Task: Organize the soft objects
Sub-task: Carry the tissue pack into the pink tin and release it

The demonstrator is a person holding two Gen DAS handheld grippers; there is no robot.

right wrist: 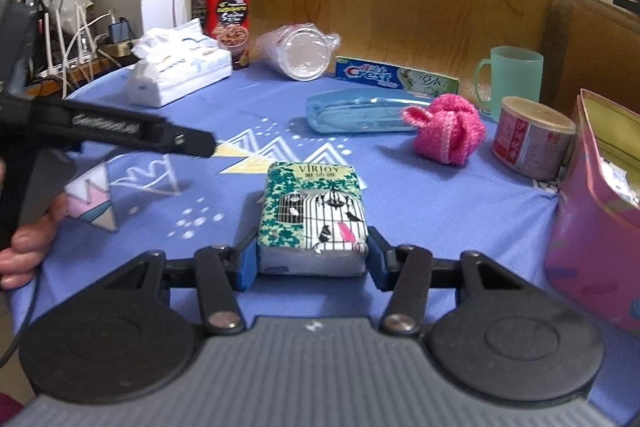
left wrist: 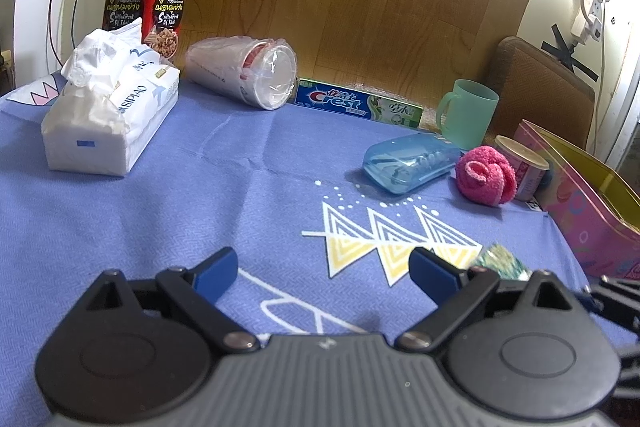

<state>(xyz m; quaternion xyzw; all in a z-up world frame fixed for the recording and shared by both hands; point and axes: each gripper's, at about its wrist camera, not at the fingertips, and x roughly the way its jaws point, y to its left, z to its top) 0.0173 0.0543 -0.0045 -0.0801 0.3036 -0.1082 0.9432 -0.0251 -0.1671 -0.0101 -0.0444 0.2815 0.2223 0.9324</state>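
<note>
My right gripper point(right wrist: 312, 263) is shut on a small green tissue pack point(right wrist: 314, 215) printed with a birdcage, holding its near end just above the blue cloth. The pack shows blurred past my left gripper's right finger in the left wrist view point(left wrist: 500, 261). My left gripper point(left wrist: 324, 269) is open and empty over the cloth; its body shows in the right wrist view point(right wrist: 120, 131). A pink knitted ball point(left wrist: 486, 175) point(right wrist: 448, 129) lies at the right. A large white tissue pack point(left wrist: 112, 115) point(right wrist: 180, 71) lies at the far left.
A pink tin box point(left wrist: 592, 203) point(right wrist: 600, 211) stands open at the right edge. Nearby are a small can point(right wrist: 532, 139), a green mug point(right wrist: 510, 79), a blue plastic case point(right wrist: 360, 113), a Crest toothpaste box point(right wrist: 396, 77), a bagged cup stack point(right wrist: 298, 53) and a red tin point(right wrist: 224, 11).
</note>
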